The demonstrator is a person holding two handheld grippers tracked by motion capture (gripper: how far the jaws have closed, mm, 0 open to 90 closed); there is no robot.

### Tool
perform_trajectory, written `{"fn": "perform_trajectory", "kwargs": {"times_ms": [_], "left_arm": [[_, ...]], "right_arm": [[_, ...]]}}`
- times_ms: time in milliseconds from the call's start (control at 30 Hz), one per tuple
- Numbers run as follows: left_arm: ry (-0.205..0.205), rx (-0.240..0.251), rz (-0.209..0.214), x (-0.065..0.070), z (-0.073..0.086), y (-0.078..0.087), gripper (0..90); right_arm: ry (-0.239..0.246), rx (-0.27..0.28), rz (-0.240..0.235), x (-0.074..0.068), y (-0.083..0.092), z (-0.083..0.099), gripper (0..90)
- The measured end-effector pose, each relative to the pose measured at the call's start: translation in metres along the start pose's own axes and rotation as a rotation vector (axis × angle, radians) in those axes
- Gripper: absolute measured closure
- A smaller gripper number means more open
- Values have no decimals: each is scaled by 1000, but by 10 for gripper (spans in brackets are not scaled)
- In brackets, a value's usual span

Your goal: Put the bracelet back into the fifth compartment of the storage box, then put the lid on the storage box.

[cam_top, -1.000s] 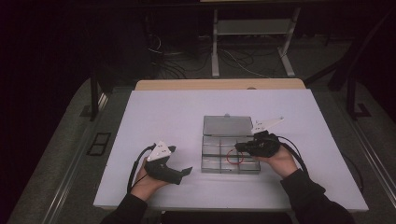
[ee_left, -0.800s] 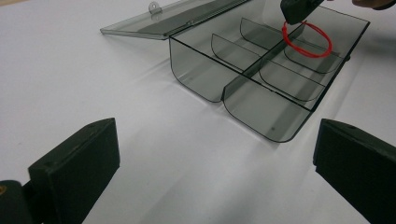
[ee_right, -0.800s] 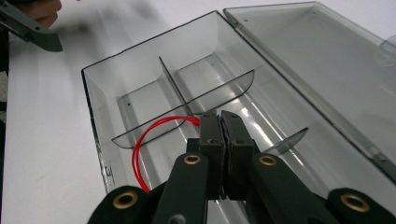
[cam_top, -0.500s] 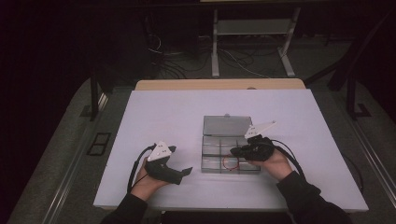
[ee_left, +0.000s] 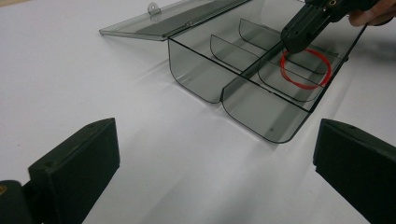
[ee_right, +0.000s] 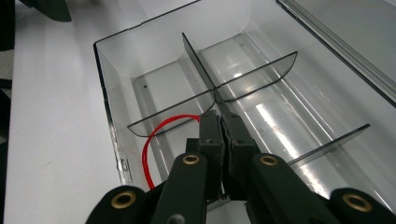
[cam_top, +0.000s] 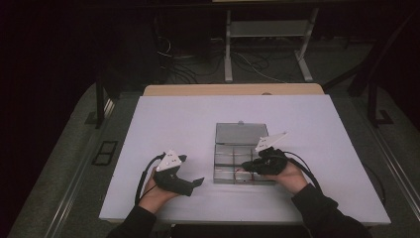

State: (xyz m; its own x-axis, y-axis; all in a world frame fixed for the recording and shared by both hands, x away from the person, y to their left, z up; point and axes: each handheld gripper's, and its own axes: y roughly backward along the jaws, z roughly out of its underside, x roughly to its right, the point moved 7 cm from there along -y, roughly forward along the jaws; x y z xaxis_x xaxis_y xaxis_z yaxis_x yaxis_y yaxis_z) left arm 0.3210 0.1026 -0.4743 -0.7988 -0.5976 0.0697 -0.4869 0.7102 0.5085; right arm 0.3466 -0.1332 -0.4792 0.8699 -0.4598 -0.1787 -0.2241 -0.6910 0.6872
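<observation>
A clear smoky plastic compartment box (cam_top: 223,163) lies open on the white table, its lid (cam_top: 241,133) folded flat behind it. A red rubber band (ee_left: 308,87) rests as a loop in one near compartment (ee_right: 147,149). My right gripper (cam_top: 245,168) reaches into the box from the right, its jaws shut (ee_right: 219,119) at the band's edge, beside the crossing dividers. The band's end disappears under the tips (ee_left: 294,44). My left gripper (cam_top: 198,182) rests on the table left of the box, jaws wide open (ee_left: 215,172) and holding nothing, pointing at the box.
The white table top (cam_top: 178,124) has bare space to the left of and behind the box. A wooden edge (cam_top: 233,89) runs along the far side. Beyond it are dark floor, cables and metal stand legs (cam_top: 228,59).
My right gripper has moved down and toward me, deeper into the box's near compartments. The left gripper has stayed put.
</observation>
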Motion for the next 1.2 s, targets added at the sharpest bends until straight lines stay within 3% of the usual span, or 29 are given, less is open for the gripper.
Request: {"fn": "perform_trajectory", "kwargs": {"times_ms": [167,400,467,700,1200], "left_arm": [[-1,2,3,0,0,0,0],[-6,-2,3,0,0,0,0],[-6,-2,3,0,0,0,0],[-11,-10,5,0,0,0,0],[-8,7,19,-2,-11,-3,0]], "right_arm": [[3,20,-4,0,2,-2,783],[-32,68,-14,4,10,-6,688],[-43,86,-20,5,13,-6,627],[-84,138,14,14,24,-8,487],[-88,206,84,32,45,-13,394]]}}
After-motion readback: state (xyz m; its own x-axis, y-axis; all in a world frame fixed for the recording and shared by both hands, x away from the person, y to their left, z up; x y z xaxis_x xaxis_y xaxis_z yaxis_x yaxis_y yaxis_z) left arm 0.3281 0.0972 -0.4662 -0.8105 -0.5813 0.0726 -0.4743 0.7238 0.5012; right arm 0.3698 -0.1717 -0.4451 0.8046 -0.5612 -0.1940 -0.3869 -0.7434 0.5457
